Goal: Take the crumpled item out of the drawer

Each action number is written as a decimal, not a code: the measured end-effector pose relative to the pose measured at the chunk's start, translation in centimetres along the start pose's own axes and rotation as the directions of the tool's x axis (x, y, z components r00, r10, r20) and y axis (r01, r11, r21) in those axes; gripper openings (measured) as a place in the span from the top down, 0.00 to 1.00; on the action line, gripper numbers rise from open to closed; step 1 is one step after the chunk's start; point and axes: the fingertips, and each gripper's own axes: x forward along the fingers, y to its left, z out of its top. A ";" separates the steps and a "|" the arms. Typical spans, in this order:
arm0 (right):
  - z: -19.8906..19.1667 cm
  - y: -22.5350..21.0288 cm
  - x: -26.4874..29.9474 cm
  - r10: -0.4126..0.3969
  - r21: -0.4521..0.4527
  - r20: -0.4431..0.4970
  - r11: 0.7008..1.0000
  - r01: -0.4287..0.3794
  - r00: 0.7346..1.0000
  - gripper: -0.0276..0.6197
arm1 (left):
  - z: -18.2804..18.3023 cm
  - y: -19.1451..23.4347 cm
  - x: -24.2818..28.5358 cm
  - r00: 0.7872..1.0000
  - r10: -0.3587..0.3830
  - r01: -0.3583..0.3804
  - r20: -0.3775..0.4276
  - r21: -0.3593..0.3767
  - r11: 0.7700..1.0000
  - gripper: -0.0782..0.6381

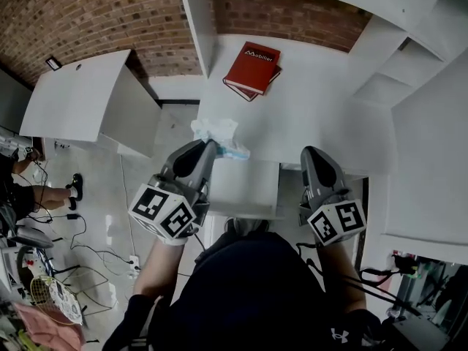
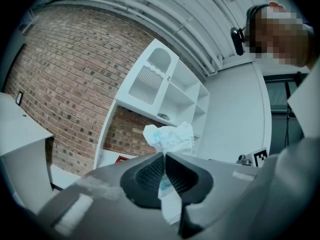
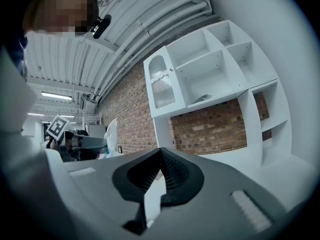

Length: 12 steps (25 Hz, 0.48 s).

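Observation:
The crumpled item is a white wrapper with pale blue print. My left gripper is shut on its lower part and holds it up over the desk's near left corner, above the pulled-out white drawer. In the left gripper view the crumpled item sticks up beyond the closed pads of my left gripper. My right gripper hovers at the drawer's right side. In its own view the right gripper has its jaws together with nothing between them, and the crumpled item shows off to the left.
A red book lies at the back of the white desk. White shelving rises on the right, with a brick wall behind. A white cabinet stands to the left. Cables and clutter lie on the floor at lower left.

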 end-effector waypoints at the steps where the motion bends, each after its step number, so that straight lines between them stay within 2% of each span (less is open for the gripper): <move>1: -0.2 -0.1 -0.1 -0.001 0.000 0.000 1.000 0.001 1.000 0.95 | -0.2 0.0 0.0 1.000 0.003 -0.003 0.003 -0.004 1.000 0.87; 12: -1.5 -0.6 -0.3 -0.006 0.016 -0.009 1.000 0.007 1.000 0.95 | -1.9 0.2 0.1 1.000 0.004 -0.004 -0.020 -0.009 1.000 0.87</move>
